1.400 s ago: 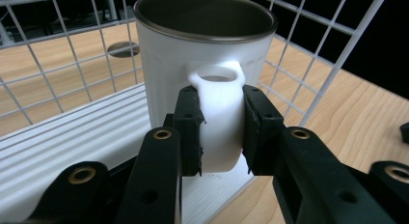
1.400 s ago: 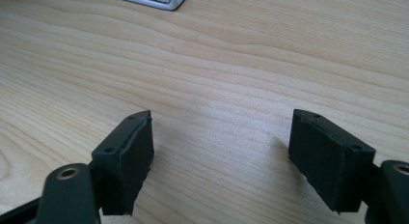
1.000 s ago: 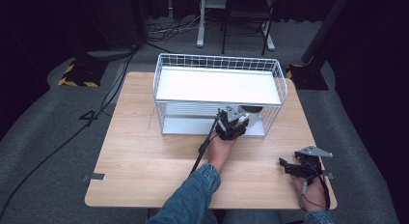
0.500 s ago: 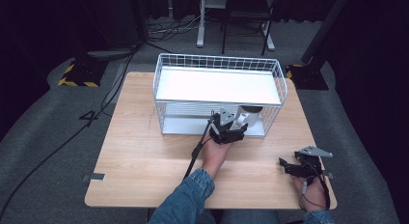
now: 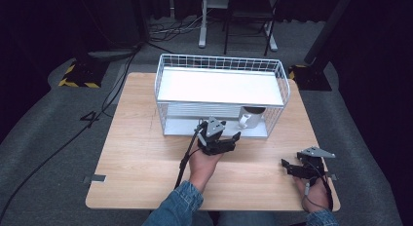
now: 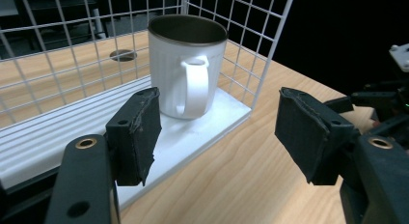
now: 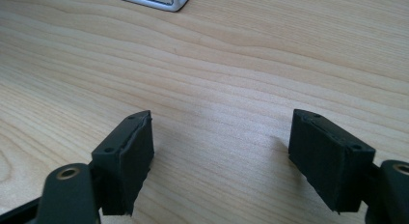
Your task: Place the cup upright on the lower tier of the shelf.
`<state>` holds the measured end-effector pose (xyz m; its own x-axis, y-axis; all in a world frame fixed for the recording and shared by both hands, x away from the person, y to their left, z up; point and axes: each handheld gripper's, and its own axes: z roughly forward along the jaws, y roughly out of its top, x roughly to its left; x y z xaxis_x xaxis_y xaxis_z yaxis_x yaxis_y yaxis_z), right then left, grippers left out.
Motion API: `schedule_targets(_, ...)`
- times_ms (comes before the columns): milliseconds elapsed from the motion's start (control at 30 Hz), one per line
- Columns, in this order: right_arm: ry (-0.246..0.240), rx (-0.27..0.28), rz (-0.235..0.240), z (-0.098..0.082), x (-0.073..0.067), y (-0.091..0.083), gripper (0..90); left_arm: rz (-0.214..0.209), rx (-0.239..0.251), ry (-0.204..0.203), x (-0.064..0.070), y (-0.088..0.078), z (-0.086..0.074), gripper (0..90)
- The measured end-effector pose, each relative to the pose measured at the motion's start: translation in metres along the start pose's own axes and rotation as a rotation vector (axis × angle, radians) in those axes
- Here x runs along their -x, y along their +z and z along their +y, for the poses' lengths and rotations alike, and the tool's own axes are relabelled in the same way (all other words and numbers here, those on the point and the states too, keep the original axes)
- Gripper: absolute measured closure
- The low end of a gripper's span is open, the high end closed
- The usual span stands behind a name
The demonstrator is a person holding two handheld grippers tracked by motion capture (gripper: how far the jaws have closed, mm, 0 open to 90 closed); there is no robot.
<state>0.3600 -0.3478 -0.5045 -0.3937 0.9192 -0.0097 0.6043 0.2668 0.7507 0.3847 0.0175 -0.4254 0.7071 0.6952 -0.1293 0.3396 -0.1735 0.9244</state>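
Glossy white mug [image 6: 187,69] in wire rack [image 6: 58,45] — matte left gripper [image 6: 219,132] agape, empty.

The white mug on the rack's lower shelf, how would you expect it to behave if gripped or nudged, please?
The white mug looks rigid, so it probably won't flex. Its glossy wall may be slippery between pads. Upright on a broad base on the lower shelf, it likely slides rather than tips.

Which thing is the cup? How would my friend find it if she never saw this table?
Look for the big white wire rack standing on the wooden table. On its bottom shelf, under the flat white top, at the right end, stands the mug. It is white with a dark inside and a looped handle facing the open left gripper, and nothing else sits on that shelf.
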Motion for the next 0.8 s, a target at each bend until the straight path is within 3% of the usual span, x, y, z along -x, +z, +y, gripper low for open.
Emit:
schedule_targets(300,0.001,0.0,0.0,0.0,0.0,0.0,24.2,0.013,-0.008,0.033,-0.003,-0.03,-0.005,33.4)
schedule_targets(533,0.0,0.0,0.0,0.0,0.0,0.0,24.2,0.006,-0.003,0.021,-0.005,-0.048,-0.008,32.9)
schedule_targets(800,0.0,0.0,0.0,0.0,0.0,0.0,24.1,0.024,-0.019,0.052,-0.009,-0.073,-0.012,31.9)
